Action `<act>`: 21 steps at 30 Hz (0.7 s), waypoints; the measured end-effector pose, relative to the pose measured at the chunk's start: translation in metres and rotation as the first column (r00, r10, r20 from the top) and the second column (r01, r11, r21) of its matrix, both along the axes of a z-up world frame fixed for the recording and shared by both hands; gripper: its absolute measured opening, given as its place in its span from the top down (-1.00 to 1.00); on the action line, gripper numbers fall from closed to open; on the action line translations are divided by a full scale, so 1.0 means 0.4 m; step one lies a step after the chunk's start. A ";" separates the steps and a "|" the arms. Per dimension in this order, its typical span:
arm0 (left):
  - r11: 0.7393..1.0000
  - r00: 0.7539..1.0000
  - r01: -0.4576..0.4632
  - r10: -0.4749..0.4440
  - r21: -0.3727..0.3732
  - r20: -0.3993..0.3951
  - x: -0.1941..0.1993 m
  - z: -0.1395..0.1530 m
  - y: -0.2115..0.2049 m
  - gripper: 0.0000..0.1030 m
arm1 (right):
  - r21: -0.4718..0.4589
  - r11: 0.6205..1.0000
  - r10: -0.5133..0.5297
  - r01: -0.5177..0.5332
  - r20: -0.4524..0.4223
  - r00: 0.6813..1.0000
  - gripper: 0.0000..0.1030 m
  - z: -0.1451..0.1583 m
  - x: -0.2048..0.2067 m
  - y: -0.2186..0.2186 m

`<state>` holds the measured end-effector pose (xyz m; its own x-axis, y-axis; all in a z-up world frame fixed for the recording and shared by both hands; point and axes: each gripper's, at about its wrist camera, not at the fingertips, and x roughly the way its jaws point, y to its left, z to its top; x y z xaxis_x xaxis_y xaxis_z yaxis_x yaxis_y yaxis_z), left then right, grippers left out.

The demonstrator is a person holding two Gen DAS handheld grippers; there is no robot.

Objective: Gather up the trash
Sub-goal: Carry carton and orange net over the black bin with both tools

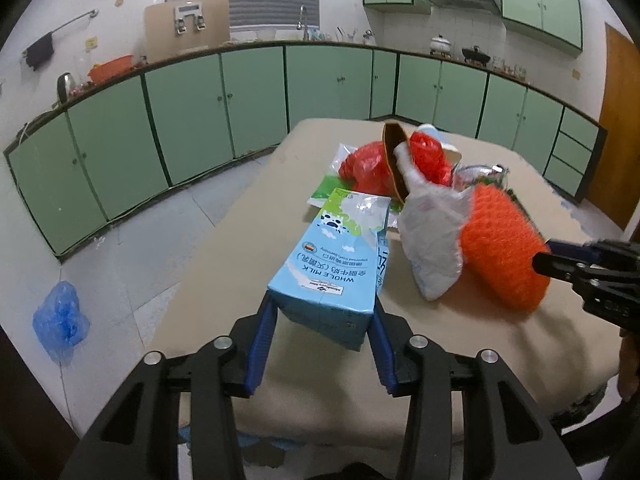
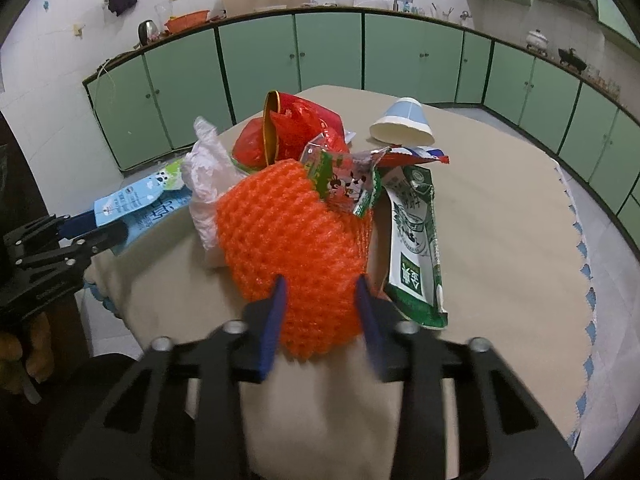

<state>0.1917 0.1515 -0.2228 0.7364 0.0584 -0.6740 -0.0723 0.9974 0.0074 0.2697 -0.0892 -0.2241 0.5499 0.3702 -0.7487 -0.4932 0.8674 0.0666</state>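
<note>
- Blue milk carton (image 1: pixel 336 264) read "WHOLE MILK", lying near-left on counter (image 1: pixel 248 216).
- Left claw (image 1: pixel 322 312) pinched carton's near end.
- Right claw (image 2: pixel 320 292) level, pinching orange foam net (image 2: pixel 288 232) mid-pile.

Both cams sit low and close over the table (image 1: pixel 224 264), facing the green cabinets (image 1: pixel 256 100). Left view's fingers straddle the blue milk carton (image 1: pixel 332 264); right view's straddle the orange foam net (image 2: pixel 292 240). Both catch the same trash pile.
</note>
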 end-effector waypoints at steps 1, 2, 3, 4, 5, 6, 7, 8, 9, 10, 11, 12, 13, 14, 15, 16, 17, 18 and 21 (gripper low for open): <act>1.000 1.000 0.000 0.000 -0.007 0.003 -0.006 0.006 -0.002 0.15 | 0.010 1.000 0.004 -0.004 -0.003 1.000 0.78 0.003 -0.003 -0.004; 1.000 1.000 -0.001 0.001 -0.008 0.007 -0.011 0.012 -0.006 0.15 | 0.014 1.000 0.005 -0.005 -0.003 1.000 0.80 0.006 -0.005 -0.006; 1.000 1.000 -0.004 0.004 -0.005 0.013 -0.017 0.018 -0.010 0.15 | 0.018 1.000 0.007 -0.007 -0.001 1.000 0.81 0.010 -0.008 -0.008; 1.000 1.000 -0.006 0.006 -0.002 0.016 -0.020 0.023 -0.008 0.15 | 0.025 1.000 0.012 -0.012 -0.001 1.000 0.82 0.015 -0.014 -0.011; 1.000 1.000 -0.008 0.008 0.000 0.023 -0.026 0.030 -0.005 0.15 | 0.028 1.000 0.013 -0.013 -0.001 1.000 0.84 0.019 -0.018 -0.012; 1.000 1.000 -0.008 0.008 0.000 0.029 -0.031 0.038 -0.005 0.15 | 0.035 0.999 0.011 -0.012 0.003 1.000 0.85 0.025 -0.024 -0.016; 1.000 0.999 -0.012 0.012 0.004 0.040 -0.039 0.051 -0.006 0.15 | 0.043 0.999 0.011 -0.012 0.006 1.000 0.85 0.031 -0.029 -0.019; 1.000 0.999 -0.014 0.013 0.008 0.048 -0.045 0.063 -0.006 0.15 | 0.051 0.999 0.010 -0.010 0.009 1.000 0.85 0.040 -0.035 -0.025; 1.000 0.998 -0.018 0.018 0.014 0.058 -0.051 0.077 -0.004 0.15 | 0.061 0.998 0.006 -0.007 0.015 1.000 0.86 0.049 -0.039 -0.033; 1.000 0.997 -0.024 0.023 0.017 0.067 -0.057 0.086 -0.003 0.15 | 0.074 0.997 0.002 -0.003 0.015 1.000 0.86 0.057 -0.045 -0.041; 1.000 0.997 -0.027 0.025 0.016 0.078 -0.066 0.098 -0.001 0.15 | 0.085 0.996 -0.001 -0.001 0.015 1.000 0.87 0.065 -0.047 -0.047; 1.000 0.996 -0.028 0.026 0.015 0.086 -0.070 0.110 0.000 0.15 | 0.094 0.996 -0.006 0.004 0.019 1.000 0.87 0.074 -0.053 -0.056; 0.999 0.995 -0.029 0.028 0.019 0.097 -0.077 0.124 -0.001 0.15 | 0.097 0.995 -0.011 0.008 0.021 1.000 0.87 0.081 -0.056 -0.061; 0.999 0.994 -0.030 0.027 0.020 0.104 -0.079 0.135 -0.003 0.15 | 0.103 0.995 -0.016 0.013 0.025 1.000 0.87 0.089 -0.062 -0.069; 0.999 0.993 -0.026 0.024 0.019 0.112 -0.084 0.148 -0.007 0.15 | 0.107 0.994 -0.024 0.021 0.032 0.999 0.88 0.098 -0.069 -0.079; 1.000 0.993 -0.022 0.020 0.017 0.117 -0.085 0.156 -0.010 0.15 | 0.113 0.993 -0.031 0.026 0.036 0.999 0.88 0.108 -0.074 -0.089; 1.000 0.992 -0.016 0.014 0.015 0.126 -0.089 0.165 -0.016 0.15 | 0.115 0.993 -0.034 0.030 0.037 0.999 0.88 0.115 -0.077 -0.096; 1.000 0.991 -0.009 0.007 0.015 0.131 -0.092 0.170 -0.023 0.15 | 0.116 0.993 -0.040 0.035 0.042 0.998 0.88 0.125 -0.079 -0.104; 0.999 0.989 0.030 -0.032 0.018 0.146 -0.095 0.191 -0.061 0.15 | 0.122 0.991 -0.061 0.054 0.055 0.997 0.88 0.145 -0.090 -0.134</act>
